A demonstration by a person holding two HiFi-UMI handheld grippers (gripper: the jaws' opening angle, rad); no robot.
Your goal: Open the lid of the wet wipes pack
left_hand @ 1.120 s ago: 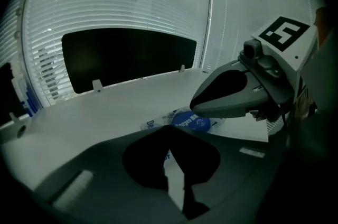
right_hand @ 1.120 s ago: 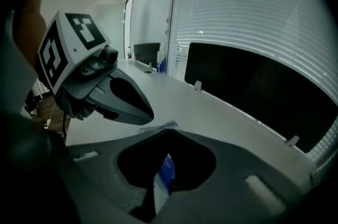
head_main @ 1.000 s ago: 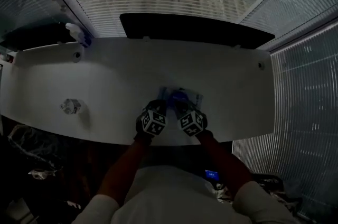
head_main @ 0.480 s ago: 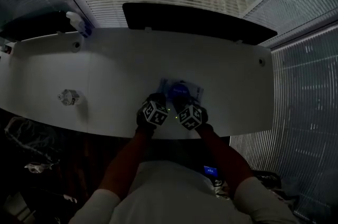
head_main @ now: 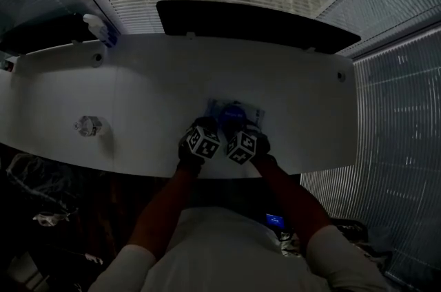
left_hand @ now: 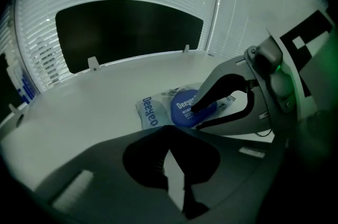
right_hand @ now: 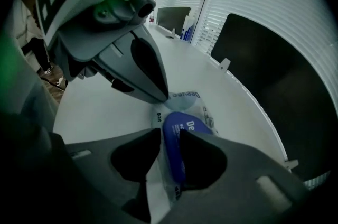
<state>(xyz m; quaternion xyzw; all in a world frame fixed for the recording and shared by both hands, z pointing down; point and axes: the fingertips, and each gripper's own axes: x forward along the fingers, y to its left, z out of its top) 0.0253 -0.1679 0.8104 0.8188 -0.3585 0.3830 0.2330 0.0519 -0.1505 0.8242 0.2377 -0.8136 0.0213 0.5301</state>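
Head view: the wet wipes pack (head_main: 238, 111) lies on the white table (head_main: 138, 98), close to its near edge and just ahead of both my grippers.
Pack: a clear wrapper with a round blue lid (left_hand: 185, 106) lying flat on top; the wipes inside do not show.
Right gripper (right_hand: 170, 136): my jaws have just been opening and stand apart, with the lid's near edge in the gap and the pads not pressing.
Left gripper (left_hand: 169, 133): my jaws are together with nothing between them. The tip is at the wrapper's end beside the lid; I cannot tell whether it touches.
Room to move: bare table lies left, right and beyond the pack.
Surroundings: a dark panel (head_main: 255, 32) runs along the far edge with blinds behind it, and a spray bottle (head_main: 100, 36) stands at the far left corner.
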